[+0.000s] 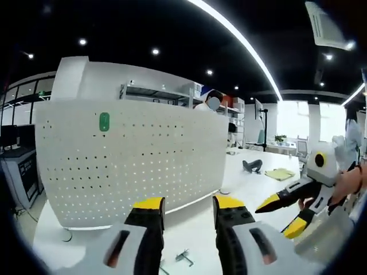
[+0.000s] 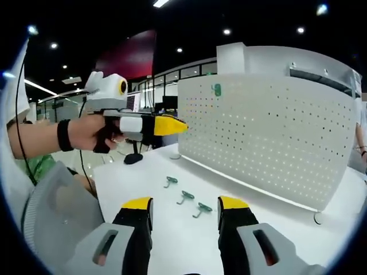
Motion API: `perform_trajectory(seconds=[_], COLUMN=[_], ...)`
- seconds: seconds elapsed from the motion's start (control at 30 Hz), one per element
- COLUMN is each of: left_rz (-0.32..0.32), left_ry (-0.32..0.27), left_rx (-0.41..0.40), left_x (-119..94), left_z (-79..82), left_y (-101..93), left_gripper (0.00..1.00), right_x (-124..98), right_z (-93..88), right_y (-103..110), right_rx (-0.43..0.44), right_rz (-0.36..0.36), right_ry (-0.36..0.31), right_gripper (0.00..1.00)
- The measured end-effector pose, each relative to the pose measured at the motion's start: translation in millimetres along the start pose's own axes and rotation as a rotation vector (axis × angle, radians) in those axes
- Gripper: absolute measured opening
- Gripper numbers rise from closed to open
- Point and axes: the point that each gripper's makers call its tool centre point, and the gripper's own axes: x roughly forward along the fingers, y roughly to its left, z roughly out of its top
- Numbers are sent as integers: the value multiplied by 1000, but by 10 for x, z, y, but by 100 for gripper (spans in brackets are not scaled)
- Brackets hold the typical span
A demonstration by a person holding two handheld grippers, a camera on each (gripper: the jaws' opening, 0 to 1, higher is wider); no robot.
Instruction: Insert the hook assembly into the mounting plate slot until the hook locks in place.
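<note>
In the left gripper view, a white pegboard point(image 1: 132, 160) stands upright on the white table point(image 1: 252, 183), its face turned toward the person so the rows of holes can be reached head-on. One green hook point(image 1: 104, 121) already sits high on the board near its left edge. A small metal piece point(image 1: 184, 257) lies flat on the table between the jaws; it is probably another hook, though it is too small here to be sure. The left gripper point(image 1: 186, 209) hovers in front of the board with its yellow-tipped jaws well apart and nothing between them. The right gripper point(image 1: 284, 215) comes in from the right, held in a hand point(image 1: 347, 183), its jaws also spread and empty.

In the right gripper view, the same pegboard point(image 2: 269, 137) angles away to the right, with the mounted hook point(image 2: 216, 89) near its top corner. Three loose green hooks point(image 2: 184, 197) lie in a short row on the table point(image 2: 132, 177) just in front of the board, set within easy reach for picking up. The right gripper point(image 2: 184, 207) hangs above them, jaws wide apart, touching nothing. The left gripper point(image 2: 172, 126) is held level by a hand point(image 2: 92, 133) with a black wristband, pointing at the board with nothing in it.
</note>
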Motion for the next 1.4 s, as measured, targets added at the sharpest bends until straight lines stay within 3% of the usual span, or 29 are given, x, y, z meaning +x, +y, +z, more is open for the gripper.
perform_trajectory(seconds=[0.37, 0.63, 1.17, 1.4], left_rz=[-38, -47, 12, 19], left_ry=[49, 52, 88, 94], left_rx=[-29, -49, -53, -72], left_x=[-115, -228, -446, -505], left_z=[-276, -357, -566, -626], left_y=[-132, -177, -130, -207], left_gripper=[46, 54, 62, 66], right_x=[45, 85, 255, 311], right_z=[-122, -181, -243, -268], right_y=[-35, -28, -36, -60], right_rx=[8, -1, -35, -39], right_rz=[0, 12, 37, 50], right_ry=[39, 60, 97, 113], right_gripper=[45, 44, 44, 44])
